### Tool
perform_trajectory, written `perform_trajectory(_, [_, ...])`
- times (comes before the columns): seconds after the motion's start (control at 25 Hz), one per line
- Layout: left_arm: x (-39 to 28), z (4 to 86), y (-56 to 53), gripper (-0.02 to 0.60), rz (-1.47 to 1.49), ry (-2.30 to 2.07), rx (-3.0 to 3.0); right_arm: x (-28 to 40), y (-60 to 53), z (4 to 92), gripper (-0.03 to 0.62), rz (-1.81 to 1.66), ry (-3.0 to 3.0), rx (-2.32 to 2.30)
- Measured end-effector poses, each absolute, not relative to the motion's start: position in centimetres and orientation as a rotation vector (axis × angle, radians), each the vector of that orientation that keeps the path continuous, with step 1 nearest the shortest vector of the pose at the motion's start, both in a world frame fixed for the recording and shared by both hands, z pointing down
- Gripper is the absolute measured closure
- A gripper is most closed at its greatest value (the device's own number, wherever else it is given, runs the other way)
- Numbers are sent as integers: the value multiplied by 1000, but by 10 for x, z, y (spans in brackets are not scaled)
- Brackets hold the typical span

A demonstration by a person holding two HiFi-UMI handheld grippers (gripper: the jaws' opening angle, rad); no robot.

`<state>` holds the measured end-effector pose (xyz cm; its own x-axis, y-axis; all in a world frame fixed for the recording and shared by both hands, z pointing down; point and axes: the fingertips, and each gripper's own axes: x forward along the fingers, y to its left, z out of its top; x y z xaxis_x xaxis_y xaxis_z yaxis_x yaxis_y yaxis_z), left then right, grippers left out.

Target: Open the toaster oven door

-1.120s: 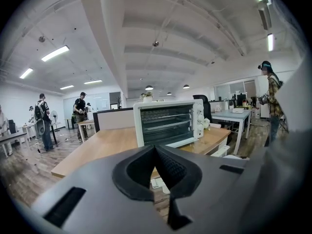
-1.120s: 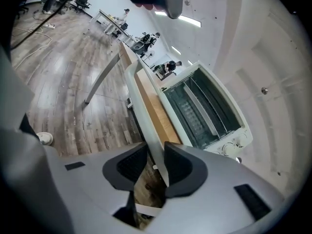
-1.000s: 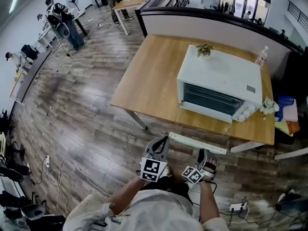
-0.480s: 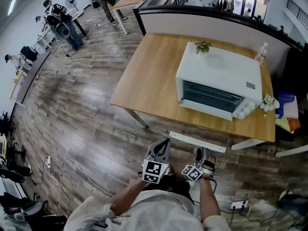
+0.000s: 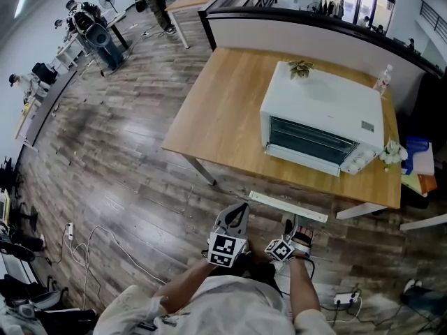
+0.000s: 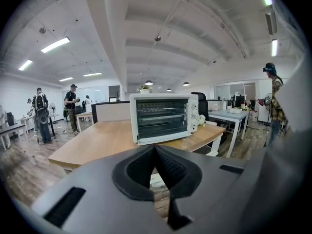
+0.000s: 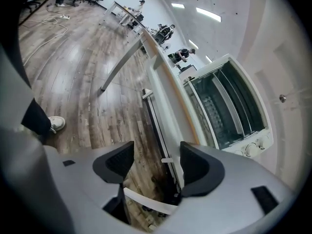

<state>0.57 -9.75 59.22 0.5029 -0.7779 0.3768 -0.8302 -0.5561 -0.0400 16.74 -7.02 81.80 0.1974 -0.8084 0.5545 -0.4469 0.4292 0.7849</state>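
Observation:
The white toaster oven (image 5: 321,121) stands on the wooden table (image 5: 223,114), its glass door closed. Both grippers hang low over the floor, close to the person's body and well short of the table. My left gripper (image 5: 236,213) is shut, its pads meeting with nothing between them (image 6: 155,152); the toaster oven (image 6: 163,117) shows straight ahead of it, beyond the table edge. My right gripper (image 5: 301,231) is opening, and only floor shows between its jaws (image 7: 153,162). The right gripper view holds the toaster oven (image 7: 229,106) tilted at the upper right.
A small plant (image 5: 300,68) sits on the oven's top. A bottle (image 5: 382,81) and white flowers (image 5: 391,152) stand at the table's right end. A white bar (image 5: 288,206) lies under the table's front edge. Cables (image 5: 91,250) and a power strip (image 5: 346,299) cross the floor.
Both grippers stay low in front of the person, hardly moved. The view has shifted slightly. The oven door stays closed.

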Motion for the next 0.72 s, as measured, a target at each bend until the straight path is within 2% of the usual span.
perform_trajectory(0.16, [4,593,-97,572,536,-1398,2589,171,-69,828,306,-269,-1430,1184])
perform_trajectory(0.28, [3,593,-96,572,534,-1398,2589,179,-69,831,403,-179,-1427,1231])
perform_trajectory(0.4, [1,594,-97,572,536,-1400,2587,180,-69,832,378,-167,-1425,1240])
perform_trajectory(0.72, [-1,595,-100,572,530,-1398,2586,181,-65,839,381,-78,-1455,1226])
